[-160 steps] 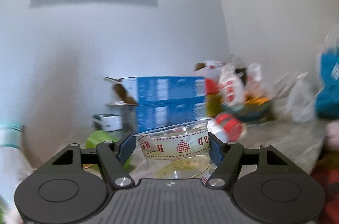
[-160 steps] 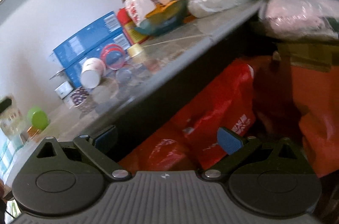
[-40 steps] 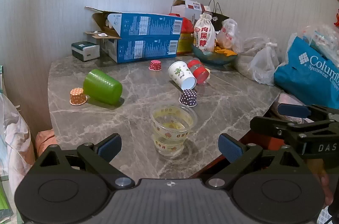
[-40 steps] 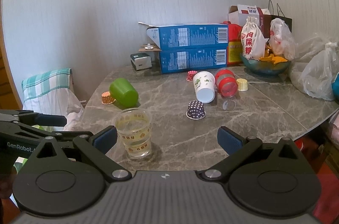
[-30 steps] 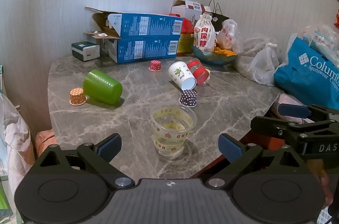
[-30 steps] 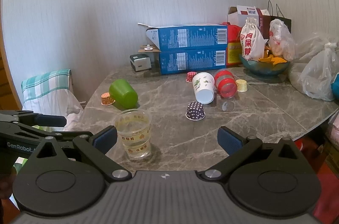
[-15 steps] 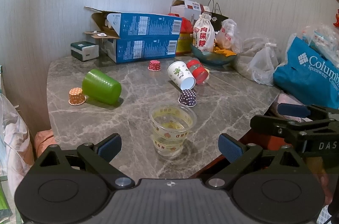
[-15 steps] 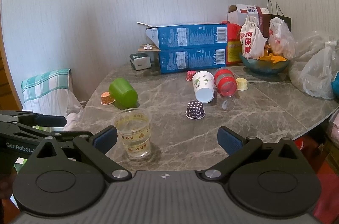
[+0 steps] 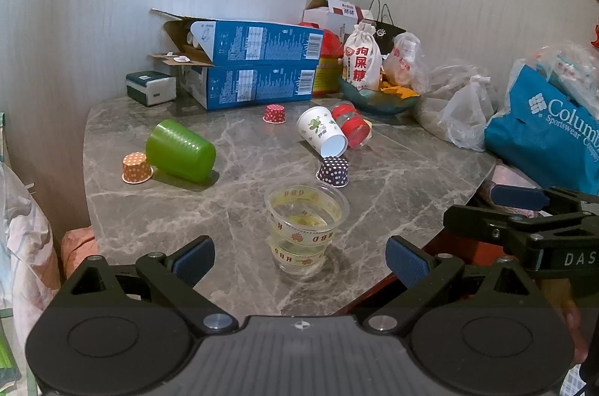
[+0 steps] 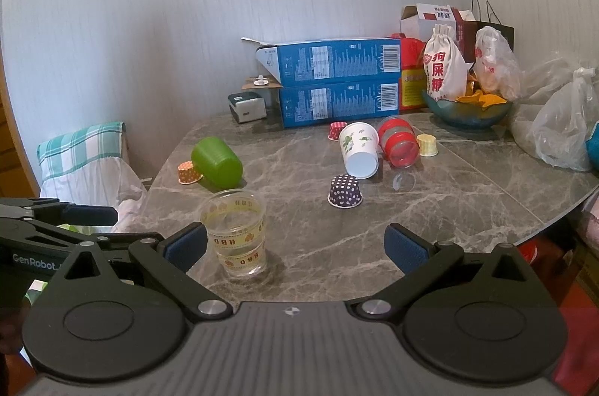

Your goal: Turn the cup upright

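A clear plastic cup (image 9: 304, 227) with yellow patterned bands stands upright near the front edge of the marble table (image 9: 239, 208); it also shows in the right wrist view (image 10: 236, 233). My left gripper (image 9: 299, 257) is open and empty, just short of the cup. My right gripper (image 10: 295, 244) is open and empty, to the cup's right. A green cup (image 9: 181, 150), a white printed cup (image 9: 322, 133) and a red-banded clear cup (image 9: 352, 124) lie on their sides farther back.
Small paper cupcake cups sit upside down: orange (image 9: 136, 167), purple dotted (image 9: 334, 172), red (image 9: 274, 114), yellow (image 10: 426, 145). Blue boxes (image 9: 258, 70), a bowl with bags (image 9: 378, 96) and plastic bags (image 9: 460, 118) line the back and right. A blue shopping bag (image 9: 550, 133) is at right.
5.3 s ago my left gripper held the clear cup between its fingers; now the cup stands upright on the table and the gripper is open. Over the last second nothing moves noticeably.
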Demonstrator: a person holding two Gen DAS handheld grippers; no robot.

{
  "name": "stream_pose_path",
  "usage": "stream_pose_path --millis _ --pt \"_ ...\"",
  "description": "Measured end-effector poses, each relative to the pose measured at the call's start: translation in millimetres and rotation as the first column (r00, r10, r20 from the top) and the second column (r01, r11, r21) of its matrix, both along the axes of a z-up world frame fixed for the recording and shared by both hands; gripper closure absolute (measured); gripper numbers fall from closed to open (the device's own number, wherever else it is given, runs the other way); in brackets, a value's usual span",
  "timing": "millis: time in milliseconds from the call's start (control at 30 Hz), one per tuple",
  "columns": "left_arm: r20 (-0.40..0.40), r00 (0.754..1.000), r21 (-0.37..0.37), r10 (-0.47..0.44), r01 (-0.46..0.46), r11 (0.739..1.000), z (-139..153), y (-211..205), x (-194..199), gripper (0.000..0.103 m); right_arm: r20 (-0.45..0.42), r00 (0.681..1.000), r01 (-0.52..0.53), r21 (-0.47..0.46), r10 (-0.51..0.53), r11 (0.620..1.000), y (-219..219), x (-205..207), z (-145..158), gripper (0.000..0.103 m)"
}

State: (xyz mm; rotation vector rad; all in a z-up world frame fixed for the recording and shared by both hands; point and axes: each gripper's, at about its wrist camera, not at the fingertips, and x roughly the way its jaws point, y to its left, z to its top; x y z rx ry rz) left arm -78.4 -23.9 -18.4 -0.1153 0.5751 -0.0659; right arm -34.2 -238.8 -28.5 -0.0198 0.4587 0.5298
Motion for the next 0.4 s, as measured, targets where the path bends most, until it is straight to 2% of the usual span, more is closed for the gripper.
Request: stream_pose_path --millis 400 --pt "0.01 1.0 0.008 0.002 -0.002 1.0 -1.8 -0.9 -0.8 0.004 -0.004 1.0 -0.001 -0.001 0.001 1.0 0.0 0.8 -1.1 0.001"
